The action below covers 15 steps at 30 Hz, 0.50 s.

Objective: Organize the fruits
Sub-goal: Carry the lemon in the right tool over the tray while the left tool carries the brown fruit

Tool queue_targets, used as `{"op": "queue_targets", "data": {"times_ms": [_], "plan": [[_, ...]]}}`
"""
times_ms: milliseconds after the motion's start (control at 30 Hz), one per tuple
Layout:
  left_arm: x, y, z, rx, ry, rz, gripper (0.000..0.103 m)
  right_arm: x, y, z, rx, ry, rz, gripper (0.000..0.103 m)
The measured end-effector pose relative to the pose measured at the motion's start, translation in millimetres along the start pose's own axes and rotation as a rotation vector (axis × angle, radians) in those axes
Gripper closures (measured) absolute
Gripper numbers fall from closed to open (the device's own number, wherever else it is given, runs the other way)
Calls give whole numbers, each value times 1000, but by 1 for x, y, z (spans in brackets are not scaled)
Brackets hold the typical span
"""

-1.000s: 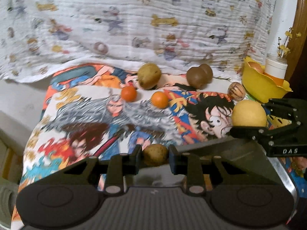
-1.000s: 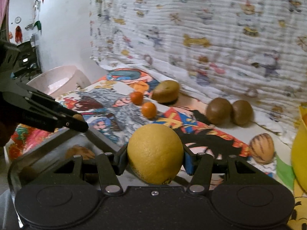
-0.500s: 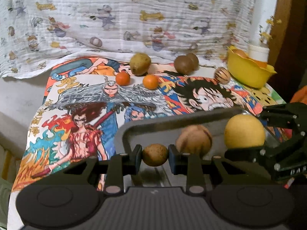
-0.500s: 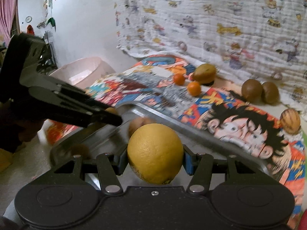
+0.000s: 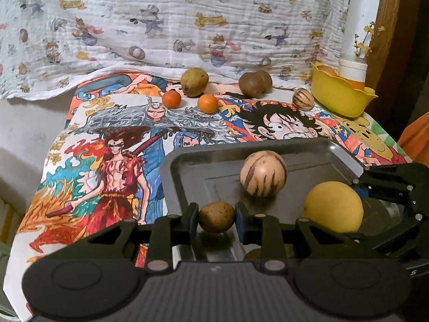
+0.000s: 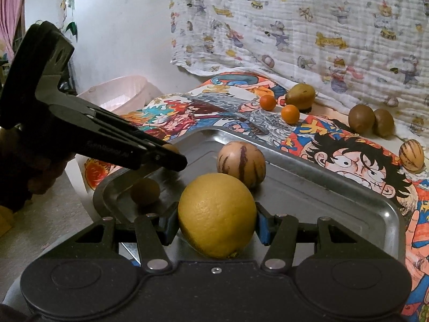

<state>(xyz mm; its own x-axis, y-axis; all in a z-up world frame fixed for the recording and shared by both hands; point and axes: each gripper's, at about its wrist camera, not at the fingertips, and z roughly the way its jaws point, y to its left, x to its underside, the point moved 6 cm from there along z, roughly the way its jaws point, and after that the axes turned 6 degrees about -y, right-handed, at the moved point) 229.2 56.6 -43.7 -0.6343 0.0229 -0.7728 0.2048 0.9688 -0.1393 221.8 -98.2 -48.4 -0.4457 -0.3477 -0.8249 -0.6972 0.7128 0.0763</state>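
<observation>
Left wrist view: my left tongs (image 5: 217,221) clamp small brown fruit (image 5: 216,216) bottom centre; right tongs (image 6: 216,224) grip yellow citrus (image 6: 216,214), both over metal tray (image 5: 316,155) for sorting.

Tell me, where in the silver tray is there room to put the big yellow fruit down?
The tray is bare on its right side, between the striped fruit and the right rim, just beyond the yellow fruit. The left end is crowded: a small brown fruit lies there, with the left gripper above it.
</observation>
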Motion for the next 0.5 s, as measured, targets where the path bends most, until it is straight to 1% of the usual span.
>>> {"op": "queue_targets", "data": {"times_ms": [267, 500], "plan": [[3, 1, 1, 11, -8, -13, 71, 6, 2, 3, 23, -11, 9, 45], [6, 0, 2, 17, -10, -18, 71, 9, 5, 1, 46, -43, 4, 45]]}}
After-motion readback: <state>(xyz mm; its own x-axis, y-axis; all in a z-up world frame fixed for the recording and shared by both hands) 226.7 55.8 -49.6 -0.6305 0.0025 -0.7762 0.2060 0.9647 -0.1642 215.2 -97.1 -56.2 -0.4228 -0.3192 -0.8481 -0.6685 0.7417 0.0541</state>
